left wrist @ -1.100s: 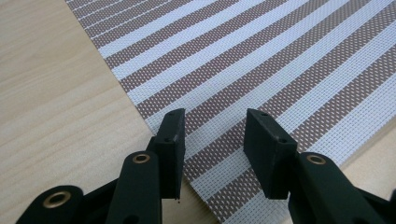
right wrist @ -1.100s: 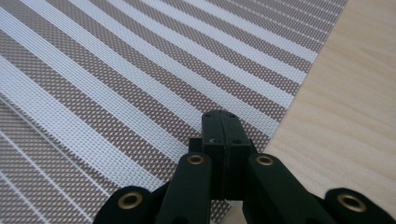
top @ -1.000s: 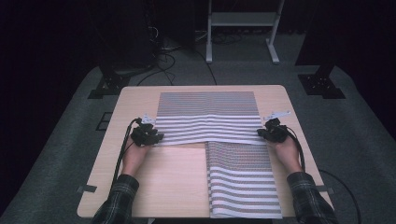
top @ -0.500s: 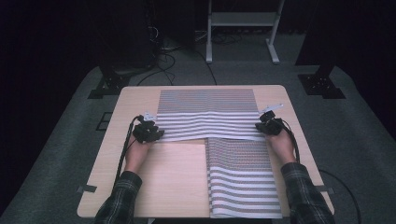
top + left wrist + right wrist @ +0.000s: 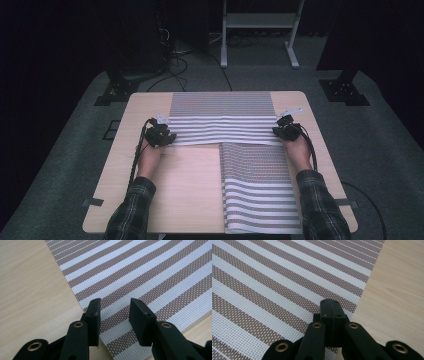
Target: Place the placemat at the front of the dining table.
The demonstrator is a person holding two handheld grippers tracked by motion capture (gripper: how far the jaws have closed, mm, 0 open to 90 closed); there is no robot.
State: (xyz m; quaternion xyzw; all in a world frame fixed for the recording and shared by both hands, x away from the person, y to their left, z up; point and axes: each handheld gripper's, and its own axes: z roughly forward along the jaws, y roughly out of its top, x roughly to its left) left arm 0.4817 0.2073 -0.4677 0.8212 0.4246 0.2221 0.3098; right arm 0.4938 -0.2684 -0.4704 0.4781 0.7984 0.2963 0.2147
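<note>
A light wooden table stands on a grey carpet. Far behind it is a white metal stand, with black cables on the floor. Dark stand feet sit far left and far right.

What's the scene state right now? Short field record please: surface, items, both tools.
surface: wooden table
item 1: striped mat, lying flat across the far half of the table
item 2: second striped mat, lying flat on the near right part, its far end at the first mat's near edge
left tool: jaws apart, over the first mat's near left corner, nothing gripped
right tool: jaws shut together, tip over the first mat near its right edge; whether it pinches the mat cannot be told
</note>
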